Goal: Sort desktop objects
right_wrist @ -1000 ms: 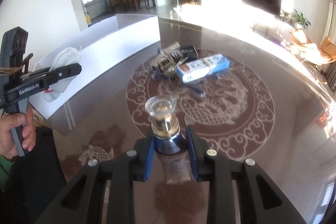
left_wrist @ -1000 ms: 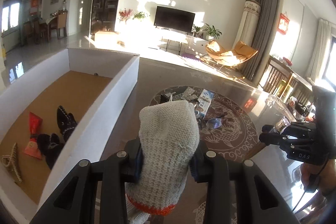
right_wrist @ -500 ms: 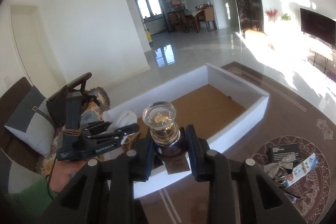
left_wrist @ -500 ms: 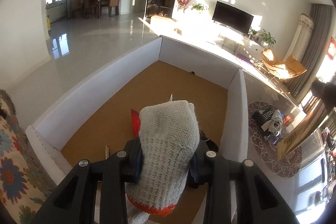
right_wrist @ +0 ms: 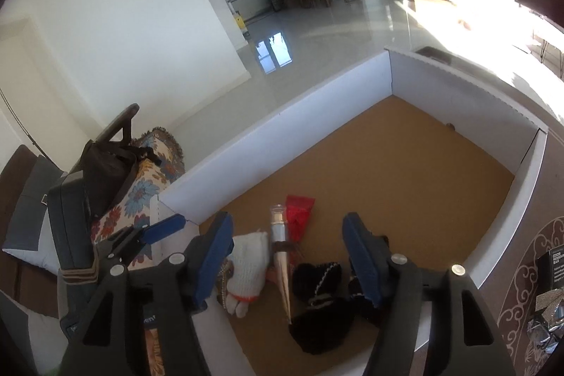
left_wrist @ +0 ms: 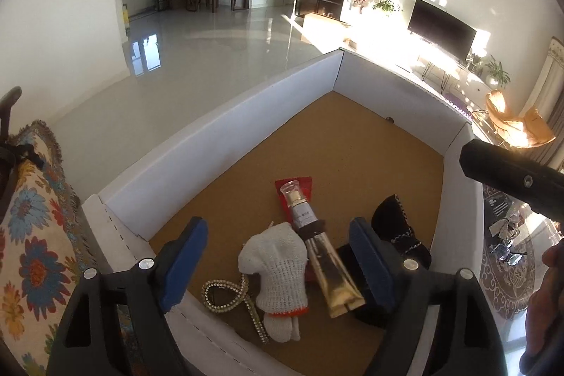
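Left wrist view: left gripper (left_wrist: 278, 261) jaws spread wide, nothing between the blue pads, hanging over the near end of the white box (left_wrist: 246, 101) with the cork-brown floor. Directly below, white knit glove (left_wrist: 278, 265) lies flat, orange cuff toward the camera. Gold tube (left_wrist: 315, 244) with clear cap lies diagonally, touching the glove's right edge and overlapping a red packet (left_wrist: 299, 187). Rhinestone hair clip (left_wrist: 229, 296) just left of the glove, near the box's near wall. Black knit item (left_wrist: 398, 226) to the right, partly behind the right pad.

Right wrist view: right gripper (right_wrist: 287, 256) also wide apart and empty, above the same cluster; glove (right_wrist: 248, 265), tube (right_wrist: 280, 252) and black knit (right_wrist: 319, 288) all inside the box. Left gripper's fingertips (right_wrist: 164, 226) show at the left, over the near corner.

More objects remain outside on the patterned table (right_wrist: 521, 277) at far right.

Risks, as judged: both tools crowd one small area, so pulling back together could knock them against each other. A low exit could catch a pad on the box wall, or snag the glove's loose knit and drag it out.
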Action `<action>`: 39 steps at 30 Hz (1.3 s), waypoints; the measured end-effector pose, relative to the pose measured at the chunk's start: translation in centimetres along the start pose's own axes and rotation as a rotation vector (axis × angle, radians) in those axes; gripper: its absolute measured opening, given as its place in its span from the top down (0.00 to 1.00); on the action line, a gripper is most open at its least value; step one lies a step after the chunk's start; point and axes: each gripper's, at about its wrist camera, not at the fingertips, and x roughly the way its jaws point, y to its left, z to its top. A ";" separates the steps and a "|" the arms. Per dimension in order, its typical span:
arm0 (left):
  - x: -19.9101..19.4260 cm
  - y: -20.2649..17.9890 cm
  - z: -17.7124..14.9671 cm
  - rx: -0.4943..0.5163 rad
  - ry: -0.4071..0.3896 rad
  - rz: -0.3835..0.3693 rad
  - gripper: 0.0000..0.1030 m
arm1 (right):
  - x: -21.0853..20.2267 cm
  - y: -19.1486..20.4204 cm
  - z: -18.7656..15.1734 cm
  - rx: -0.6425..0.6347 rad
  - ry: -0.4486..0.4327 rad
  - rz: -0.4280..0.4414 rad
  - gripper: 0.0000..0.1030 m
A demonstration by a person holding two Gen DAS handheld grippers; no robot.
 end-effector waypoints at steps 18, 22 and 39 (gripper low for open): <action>-6.4 -29.0 -13.0 0.437 0.036 -0.521 0.02 | -21.8 -20.7 -25.0 0.198 -0.106 -0.562 0.00; -2.3 -32.9 -15.5 0.463 0.106 -0.489 0.02 | -23.4 -23.7 -28.9 0.309 -0.070 -0.631 0.00; 3.3 -29.5 -16.8 0.309 0.139 -0.416 0.02 | -21.8 -24.4 -30.9 0.368 -0.017 -0.690 0.00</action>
